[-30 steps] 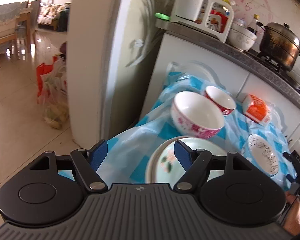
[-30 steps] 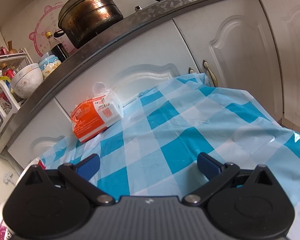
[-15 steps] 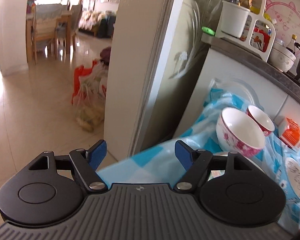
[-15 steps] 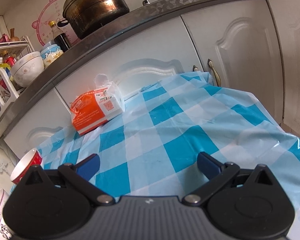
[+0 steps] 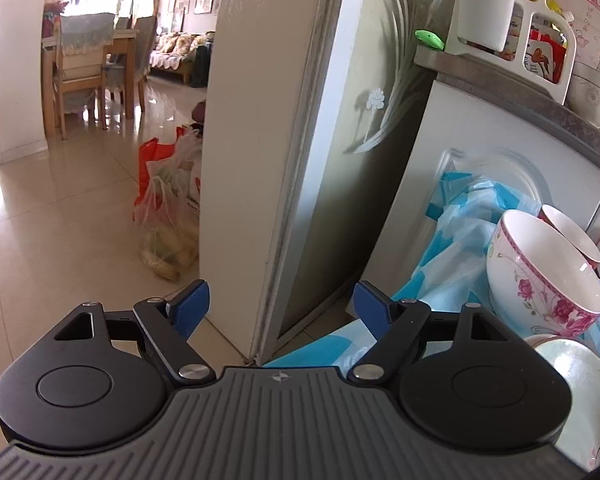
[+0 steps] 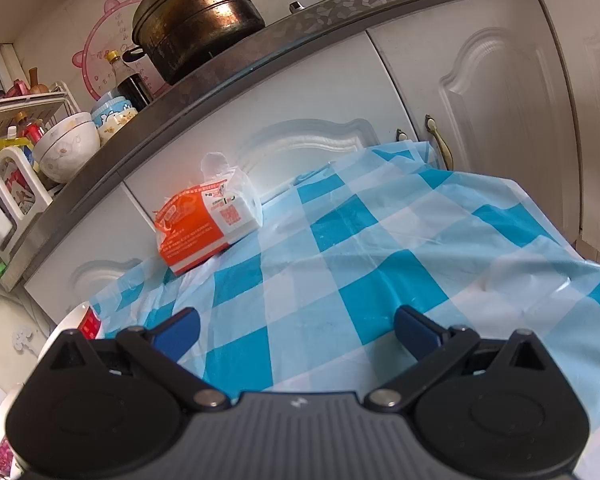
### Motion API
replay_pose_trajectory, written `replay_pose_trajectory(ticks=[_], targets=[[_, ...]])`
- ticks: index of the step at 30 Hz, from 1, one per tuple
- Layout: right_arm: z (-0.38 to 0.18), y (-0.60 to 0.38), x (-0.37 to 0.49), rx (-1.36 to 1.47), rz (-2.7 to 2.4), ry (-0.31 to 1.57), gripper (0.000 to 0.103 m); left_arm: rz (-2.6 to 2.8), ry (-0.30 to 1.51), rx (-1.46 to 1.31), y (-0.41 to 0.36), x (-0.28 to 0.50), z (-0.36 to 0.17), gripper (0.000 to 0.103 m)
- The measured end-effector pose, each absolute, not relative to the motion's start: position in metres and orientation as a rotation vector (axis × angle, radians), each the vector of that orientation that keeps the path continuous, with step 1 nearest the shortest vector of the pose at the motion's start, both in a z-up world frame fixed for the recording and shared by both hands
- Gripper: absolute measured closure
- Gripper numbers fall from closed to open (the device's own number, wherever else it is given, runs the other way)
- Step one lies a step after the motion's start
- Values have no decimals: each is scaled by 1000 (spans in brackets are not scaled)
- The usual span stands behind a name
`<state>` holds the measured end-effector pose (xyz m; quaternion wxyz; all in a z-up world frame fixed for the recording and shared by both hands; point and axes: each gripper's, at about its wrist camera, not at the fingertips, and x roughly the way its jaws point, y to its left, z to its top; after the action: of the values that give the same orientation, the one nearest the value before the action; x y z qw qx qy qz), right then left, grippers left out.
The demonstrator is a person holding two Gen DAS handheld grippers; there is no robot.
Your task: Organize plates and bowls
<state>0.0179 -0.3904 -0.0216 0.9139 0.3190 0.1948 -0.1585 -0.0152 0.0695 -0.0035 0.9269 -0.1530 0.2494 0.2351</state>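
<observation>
Bowls, chiefly the white rose-patterned porcelain bowl (image 5: 540, 280), sit on the blue-checked table (image 6: 340, 264), off to the right of the left gripper (image 5: 280, 304). Its fingers stand apart, empty, aimed past them. The right gripper (image 6: 296, 330), fingers apart and empty too, faces bare cloth, so the left looks nearer.

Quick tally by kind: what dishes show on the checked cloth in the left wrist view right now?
Bowls: 2, the white floral-pattern bowl and the red-outside white bowl behind it.
Plates: 1, the pale green-white plate at the lower right, partly hidden.
Total: 3
</observation>
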Motion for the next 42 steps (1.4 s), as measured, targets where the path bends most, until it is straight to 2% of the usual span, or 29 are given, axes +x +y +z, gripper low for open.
replay_pose_trajectory(ticks=[10, 19, 30, 37, 41, 42], targets=[[-20, -388, 19, 635, -337, 415, 0, 473, 597, -320, 74, -8, -9, 7], [-17, -380, 27, 561, -366, 463, 0, 459, 659, -373, 82, -3, -13, 18], [-17, -378, 30, 536, -377, 479, 0, 481, 674, -356, 75, -3, -11, 20], [-17, -379, 28, 556, -369, 465, 0, 516, 658, -301, 69, -2, -10, 20], [-17, -381, 26, 571, -364, 456, 0, 549, 645, -289, 69, -4, -9, 15], [-17, -382, 26, 575, -362, 454, 0, 561, 642, -295, 71, -4, -8, 9]])
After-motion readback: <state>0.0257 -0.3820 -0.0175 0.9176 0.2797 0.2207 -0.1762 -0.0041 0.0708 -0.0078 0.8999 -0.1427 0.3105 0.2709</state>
